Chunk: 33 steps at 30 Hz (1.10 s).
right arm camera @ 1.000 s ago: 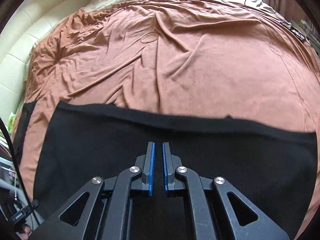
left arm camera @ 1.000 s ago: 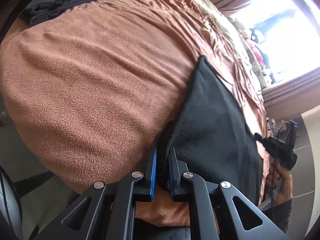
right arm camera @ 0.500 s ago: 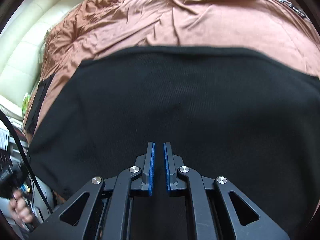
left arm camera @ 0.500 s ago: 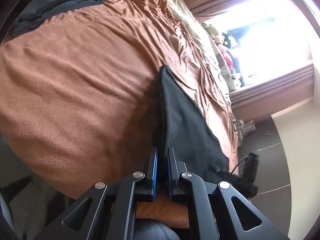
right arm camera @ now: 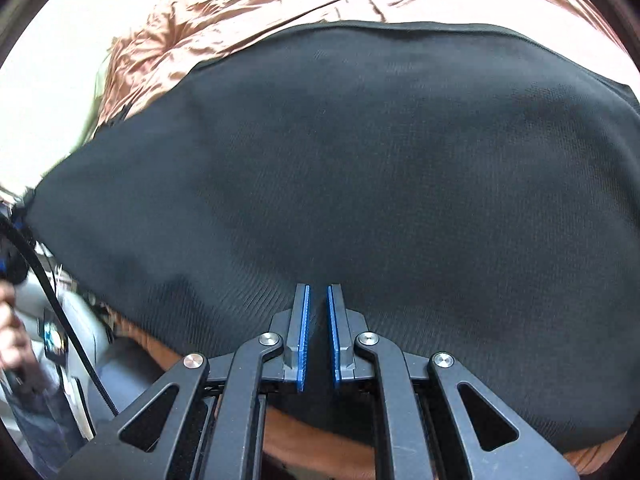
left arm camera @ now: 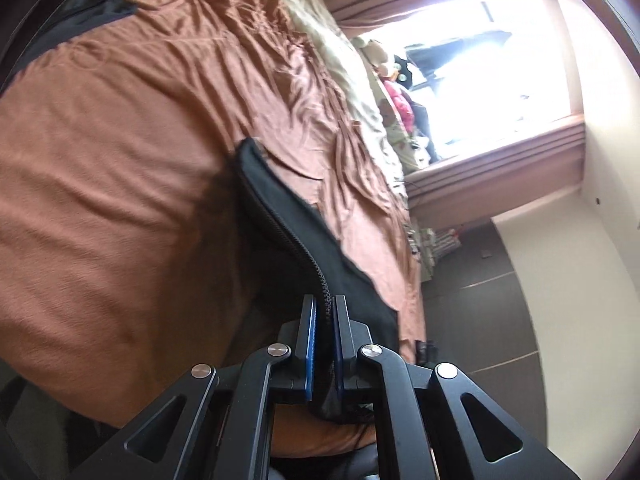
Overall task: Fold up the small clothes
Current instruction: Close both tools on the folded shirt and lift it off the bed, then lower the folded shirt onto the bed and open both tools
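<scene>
Lifting a black garment off the brown bedspread, the left gripper and right gripper both pinch its near edge; the fold looks barely begun, nothing yet laid over.
</scene>
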Available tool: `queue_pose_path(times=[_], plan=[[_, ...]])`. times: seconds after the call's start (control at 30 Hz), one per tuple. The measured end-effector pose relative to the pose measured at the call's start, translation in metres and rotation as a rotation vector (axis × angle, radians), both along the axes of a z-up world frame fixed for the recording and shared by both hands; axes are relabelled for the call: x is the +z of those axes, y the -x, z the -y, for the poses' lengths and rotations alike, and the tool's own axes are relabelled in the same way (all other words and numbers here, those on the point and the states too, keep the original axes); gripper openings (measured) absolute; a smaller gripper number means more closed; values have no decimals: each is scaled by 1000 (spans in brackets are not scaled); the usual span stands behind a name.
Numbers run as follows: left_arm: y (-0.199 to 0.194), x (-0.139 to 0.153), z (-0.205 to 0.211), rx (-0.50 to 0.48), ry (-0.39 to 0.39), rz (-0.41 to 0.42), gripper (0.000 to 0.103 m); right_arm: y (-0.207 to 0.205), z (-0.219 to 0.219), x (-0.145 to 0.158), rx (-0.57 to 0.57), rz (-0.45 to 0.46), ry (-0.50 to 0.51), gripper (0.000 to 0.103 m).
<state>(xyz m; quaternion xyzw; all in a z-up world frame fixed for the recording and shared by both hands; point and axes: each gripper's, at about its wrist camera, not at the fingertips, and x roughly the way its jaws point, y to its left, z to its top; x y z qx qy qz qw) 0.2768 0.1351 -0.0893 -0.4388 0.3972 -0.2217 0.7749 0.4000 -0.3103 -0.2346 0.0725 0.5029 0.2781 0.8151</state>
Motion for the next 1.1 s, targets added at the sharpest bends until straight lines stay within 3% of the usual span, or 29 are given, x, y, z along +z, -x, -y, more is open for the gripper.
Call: queue_pose_path(times=[0.4, 0.67, 0.73, 0.77, 0.8, 0.87, 1.1], plan=[[-21, 39, 34, -96, 40, 70, 6, 26, 14, 2, 17, -22, -40, 6], [-32, 77, 80, -182, 28, 129, 6, 34, 69, 38, -96, 88, -103, 6], [-34, 87, 94, -208, 25, 145, 6, 37, 87, 45, -141, 105, -119, 11], [-34, 91, 100, -219, 25, 153, 6, 39, 95, 48, -153, 116, -131, 22], [-34, 95, 106, -228, 23, 159, 6, 41, 103, 52, -166, 130, -137, 43], [-34, 103, 119, -253, 20, 176, 6, 47, 116, 59, -192, 166, -148, 64], [-36, 126, 160, -324, 8, 209, 6, 72, 152, 71, -259, 209, -195, 64]])
